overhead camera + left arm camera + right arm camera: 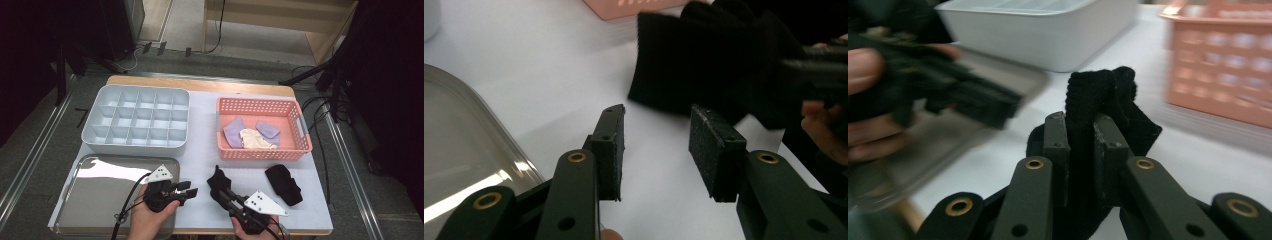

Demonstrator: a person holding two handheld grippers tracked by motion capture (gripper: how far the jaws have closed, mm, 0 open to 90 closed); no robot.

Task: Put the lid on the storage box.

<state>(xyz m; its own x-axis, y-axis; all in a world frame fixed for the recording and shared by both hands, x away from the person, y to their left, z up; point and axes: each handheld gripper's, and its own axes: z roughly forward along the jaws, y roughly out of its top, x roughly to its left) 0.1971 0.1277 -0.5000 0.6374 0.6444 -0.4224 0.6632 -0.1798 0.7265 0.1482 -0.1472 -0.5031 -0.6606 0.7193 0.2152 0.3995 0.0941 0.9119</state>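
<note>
My right gripper is shut on a black sock, which bunches up above the jaws in the right gripper view; the gripper pinches its middle just above the white tabletop. My left gripper stands open a little to the left, its jaws pointing right toward that sock, with nothing between them. In the left gripper view the gripper faces the black sock close ahead. A second black sock lies flat on the table at the right.
A pink basket at the back right holds two purple socks and a cream one. A grey compartment box stands at the back left. A shiny metal tray lies front left, under my left hand.
</note>
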